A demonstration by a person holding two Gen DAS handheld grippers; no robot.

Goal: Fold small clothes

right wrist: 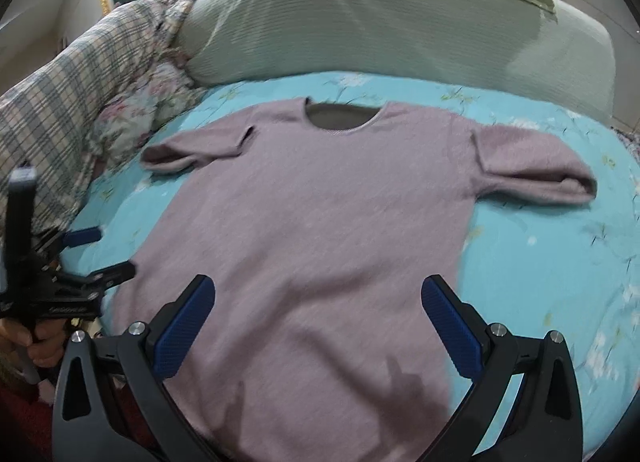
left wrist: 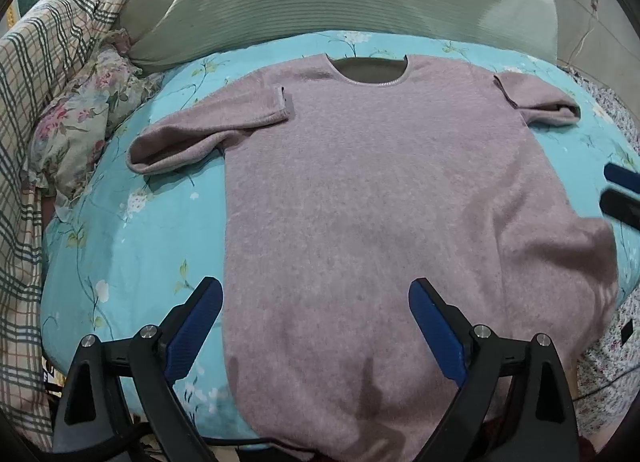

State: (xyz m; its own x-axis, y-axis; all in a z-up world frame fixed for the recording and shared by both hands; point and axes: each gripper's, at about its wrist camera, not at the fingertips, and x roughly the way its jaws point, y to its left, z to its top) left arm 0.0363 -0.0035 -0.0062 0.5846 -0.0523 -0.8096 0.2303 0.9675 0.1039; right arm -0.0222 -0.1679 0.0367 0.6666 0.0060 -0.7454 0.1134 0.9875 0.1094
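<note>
A mauve short-sleeved knit top (left wrist: 360,198) lies flat on a turquoise floral sheet (left wrist: 132,246), collar away from me, both sleeves spread out. It also shows in the right wrist view (right wrist: 320,222). My left gripper (left wrist: 316,298) is open and empty, hovering above the top's hem near its left edge. My right gripper (right wrist: 318,294) is open and empty above the hem's right part. The right gripper's fingers (left wrist: 620,194) show at the left view's right edge. The left gripper (right wrist: 100,254) shows at the right view's left edge.
A grey-green ribbed cushion (left wrist: 320,2) lies beyond the collar. A plaid blanket (left wrist: 36,102) and a floral pillow (left wrist: 84,122) are heaped at the left. A patterned cloth (left wrist: 608,350) lies past the sheet's right edge.
</note>
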